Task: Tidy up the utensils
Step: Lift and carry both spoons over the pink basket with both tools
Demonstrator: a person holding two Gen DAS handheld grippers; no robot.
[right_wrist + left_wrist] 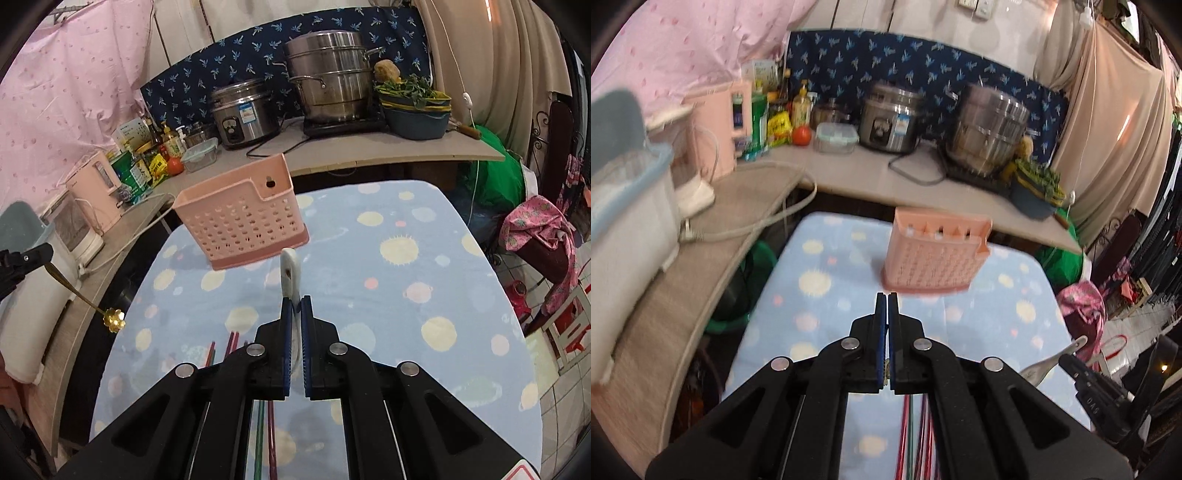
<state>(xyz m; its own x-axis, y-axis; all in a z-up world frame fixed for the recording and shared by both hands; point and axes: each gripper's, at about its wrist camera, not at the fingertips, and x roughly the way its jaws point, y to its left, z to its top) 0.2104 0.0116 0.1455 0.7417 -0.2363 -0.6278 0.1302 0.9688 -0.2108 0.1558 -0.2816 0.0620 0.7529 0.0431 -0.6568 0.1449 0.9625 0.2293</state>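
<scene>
Transport looks like the step in hand: both grippers carry a utensil above the tabletop [424,295], with the pink holder [240,218] standing ahead at the far side of the spotted cloth. The right gripper [295,301] has its fingers clenched on a white spoon [289,271], whose handle sticks forward toward the holder's base. The left gripper [887,297] has its fingers pressed almost together; from the right wrist view it grasps a gold spoon [92,301] (thin stem, flower-shaped bowl hanging low), off to the left over the table's edge. Coloured chopsticks [231,343] lie on the cloth beneath the grippers, not yet collected.

Next, judging by the layout, each spoon must be lifted above the holder's rim, tipped upright and let down into a compartment. The holder looks light and perforated, so a sideways nudge could push it along the cloth.
</scene>
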